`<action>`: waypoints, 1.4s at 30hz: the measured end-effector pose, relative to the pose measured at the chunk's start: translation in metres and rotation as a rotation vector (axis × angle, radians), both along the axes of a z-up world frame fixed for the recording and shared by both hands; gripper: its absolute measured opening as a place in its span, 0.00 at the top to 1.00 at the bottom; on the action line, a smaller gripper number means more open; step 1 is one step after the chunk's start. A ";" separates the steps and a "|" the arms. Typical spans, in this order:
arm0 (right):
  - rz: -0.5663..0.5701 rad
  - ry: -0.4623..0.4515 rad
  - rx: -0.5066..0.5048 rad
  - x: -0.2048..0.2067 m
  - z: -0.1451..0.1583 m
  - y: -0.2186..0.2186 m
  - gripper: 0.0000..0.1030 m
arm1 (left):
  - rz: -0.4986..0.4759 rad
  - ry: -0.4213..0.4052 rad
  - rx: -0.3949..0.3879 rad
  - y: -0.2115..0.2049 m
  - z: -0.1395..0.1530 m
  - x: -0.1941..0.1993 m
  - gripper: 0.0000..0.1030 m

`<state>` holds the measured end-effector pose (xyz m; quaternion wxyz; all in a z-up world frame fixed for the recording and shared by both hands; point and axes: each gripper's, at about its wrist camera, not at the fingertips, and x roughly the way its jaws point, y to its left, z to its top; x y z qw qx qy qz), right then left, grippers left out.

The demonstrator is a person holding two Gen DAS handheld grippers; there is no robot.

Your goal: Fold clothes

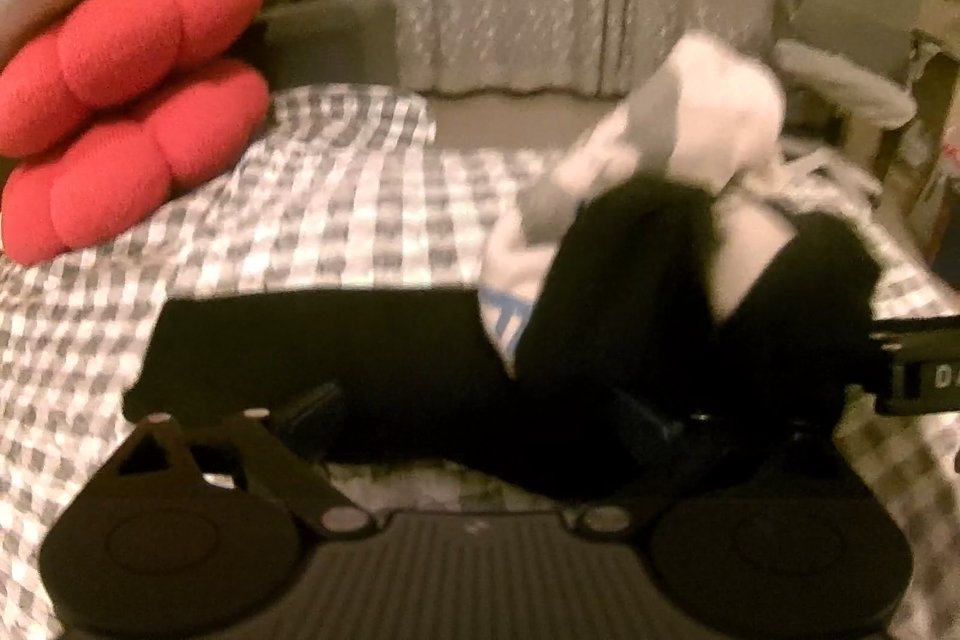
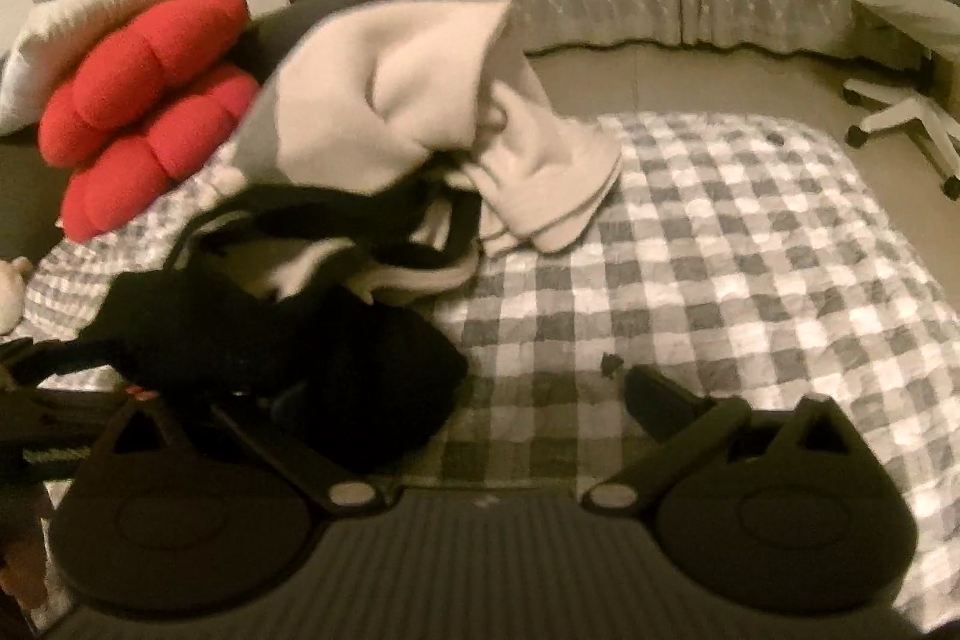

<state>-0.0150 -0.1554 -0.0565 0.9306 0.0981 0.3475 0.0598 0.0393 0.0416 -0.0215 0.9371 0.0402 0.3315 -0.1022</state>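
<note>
Sorting out the pile on the checked bedspread (image 2: 750, 250), the left gripper (image 1: 480, 412) stands wide over a black garment (image 1: 336, 358) while the right gripper (image 2: 456, 400), also wide, holds nothing, so next one edge must be pinched and drawn clear of the cream garment (image 2: 396, 100).

Blk garment (image 1: 372, 358) btwn claw (image 1: 474, 418) fingers

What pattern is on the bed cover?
Grey and white checks on the bed cover. It shows best in the right wrist view.
</note>
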 end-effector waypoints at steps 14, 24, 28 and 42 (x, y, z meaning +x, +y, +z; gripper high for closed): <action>0.080 -0.051 0.147 -0.019 0.017 0.006 0.35 | -0.019 -0.164 -0.080 0.003 0.038 0.010 0.15; 0.113 -0.099 0.241 -0.019 0.014 0.019 0.70 | 0.085 -0.100 -0.196 0.004 0.017 0.032 0.34; 0.060 -0.129 0.227 -0.021 0.014 0.015 0.90 | 0.115 -0.106 -0.213 0.007 0.009 0.032 0.36; -0.182 -0.186 0.226 -0.036 0.023 -0.041 0.93 | 0.204 -0.143 -0.083 0.039 0.007 0.018 0.16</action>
